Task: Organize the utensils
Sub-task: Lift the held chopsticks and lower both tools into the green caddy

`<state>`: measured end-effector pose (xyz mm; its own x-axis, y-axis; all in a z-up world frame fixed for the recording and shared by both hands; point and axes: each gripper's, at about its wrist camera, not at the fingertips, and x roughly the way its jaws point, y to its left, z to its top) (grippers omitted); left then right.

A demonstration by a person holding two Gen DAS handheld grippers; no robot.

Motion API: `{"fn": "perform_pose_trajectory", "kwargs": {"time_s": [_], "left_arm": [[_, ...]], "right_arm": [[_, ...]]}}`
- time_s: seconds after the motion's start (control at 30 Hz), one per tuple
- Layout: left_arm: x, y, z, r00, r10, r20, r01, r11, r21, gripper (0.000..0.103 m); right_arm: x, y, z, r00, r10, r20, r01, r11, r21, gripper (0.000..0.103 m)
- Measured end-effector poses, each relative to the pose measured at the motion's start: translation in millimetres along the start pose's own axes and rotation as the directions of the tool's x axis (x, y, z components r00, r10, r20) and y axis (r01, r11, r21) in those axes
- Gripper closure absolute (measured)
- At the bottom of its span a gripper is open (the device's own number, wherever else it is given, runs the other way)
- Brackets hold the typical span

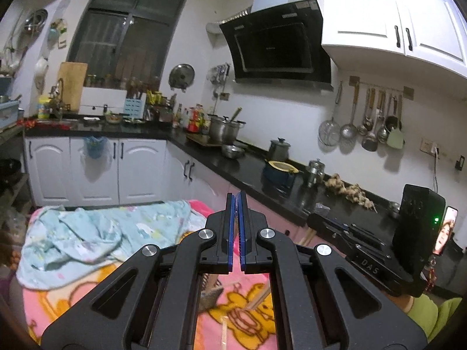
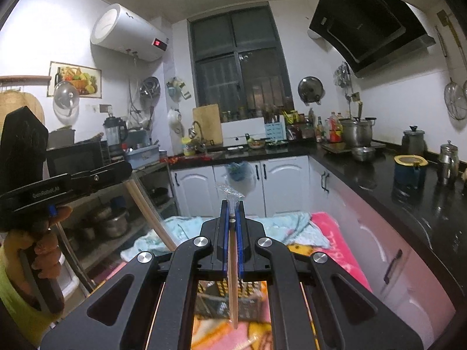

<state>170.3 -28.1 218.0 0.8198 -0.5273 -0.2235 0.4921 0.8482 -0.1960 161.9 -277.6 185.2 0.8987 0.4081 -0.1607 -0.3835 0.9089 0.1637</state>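
In the right wrist view my right gripper [image 2: 232,204] is shut on a pair of wooden chopsticks [image 2: 233,280] in a clear plastic sleeve [image 2: 229,191]; the sticks hang down between the jaws. My left gripper body [image 2: 73,180] shows at the left, shut on another sleeved pair of chopsticks [image 2: 151,213] that slants down. In the left wrist view my left gripper [image 1: 236,197] has its jaws pressed together; the chopsticks are hidden there. The right gripper [image 1: 344,227] shows at the right with chopstick ends [image 1: 309,236] below it. More chopsticks [image 1: 256,297] and a dark utensil holder [image 2: 230,294] lie below on the pink blanket [image 1: 256,315].
A light blue cloth [image 1: 96,233] lies crumpled on the blanket's far side. A black counter [image 1: 262,175] with pots runs along the right, white cabinets [image 1: 96,169] behind. A metal shelf with pans [image 2: 111,224] stands left. A phone [image 1: 445,233] stands near the right gripper.
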Motion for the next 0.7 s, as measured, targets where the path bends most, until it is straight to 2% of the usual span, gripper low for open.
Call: {"fn": "perform_pose_trajectory", "kwargs": {"time_s": [0.3, 0.5, 0.7], "left_arm": [[6.1, 31.2, 13.2, 0.998, 0.064, 0.004, -0.063, 0.998, -0.022, 0.102], [16.6, 49.7, 2.9, 0.994, 0.106, -0.021, -0.107, 0.993, -0.047, 0.102], [31.0, 65.8, -15.8, 0.991, 0.119, -0.060, -0.123, 0.990, -0.072, 0.102]], "right_arm": [[35.7, 5.8, 20.7, 1.000, 0.022, 0.020, -0.022, 1.000, -0.008, 0.098], [61.2, 8.3, 22.6, 1.000, 0.012, 0.013, -0.012, 1.000, -0.008, 0.098], [78.3, 10.7, 18.0, 1.000, 0.008, 0.016, -0.008, 1.000, -0.009, 0.098]]}}
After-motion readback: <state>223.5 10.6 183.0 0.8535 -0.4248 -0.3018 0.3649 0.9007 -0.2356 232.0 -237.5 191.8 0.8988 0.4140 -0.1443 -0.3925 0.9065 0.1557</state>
